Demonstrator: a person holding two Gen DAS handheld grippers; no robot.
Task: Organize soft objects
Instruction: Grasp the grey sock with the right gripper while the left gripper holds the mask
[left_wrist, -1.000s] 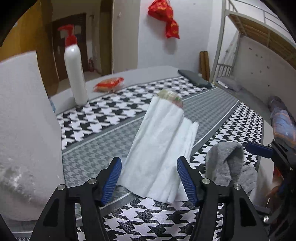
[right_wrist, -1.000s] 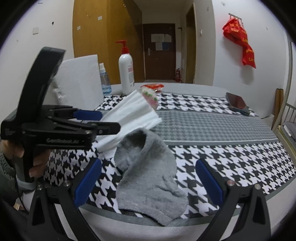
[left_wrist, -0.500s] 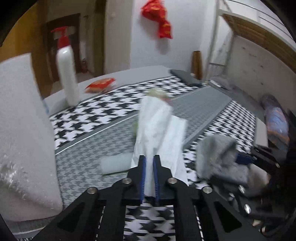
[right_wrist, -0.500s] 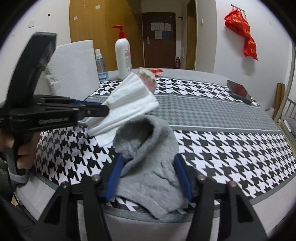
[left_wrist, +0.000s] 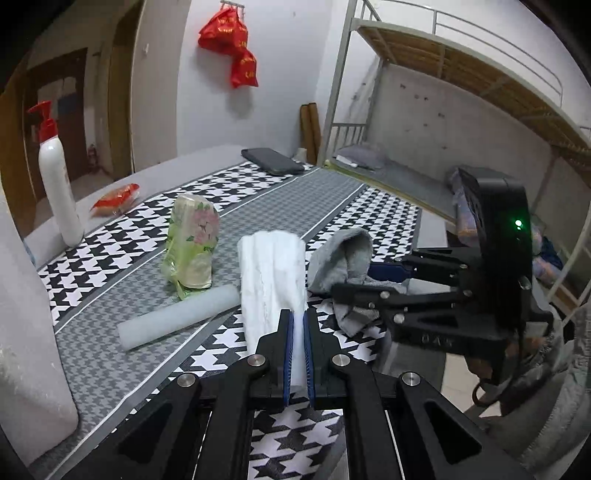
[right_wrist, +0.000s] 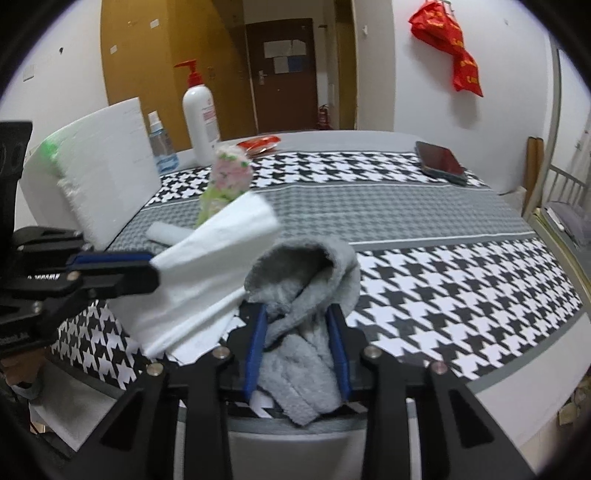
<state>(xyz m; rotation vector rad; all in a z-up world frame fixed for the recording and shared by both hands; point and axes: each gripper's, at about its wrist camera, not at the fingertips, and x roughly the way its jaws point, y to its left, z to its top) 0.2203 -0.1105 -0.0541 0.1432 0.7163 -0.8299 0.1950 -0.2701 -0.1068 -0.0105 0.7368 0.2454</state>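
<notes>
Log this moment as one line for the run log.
left gripper: shut on white tissue stack, lifted | right gripper: jaws just closing, pressing grey sock | tissue pack, foam roll: on table

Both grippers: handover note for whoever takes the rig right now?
Left gripper: shut on the white folded tissue, lifted off the table.
Right gripper: jaws just closing, pads pressing the grey sock at the table's near edge.
Tissue pack and foam roll lie untouched.
Done: both grasps. Left: placing everything; no destination is visible.
</notes>
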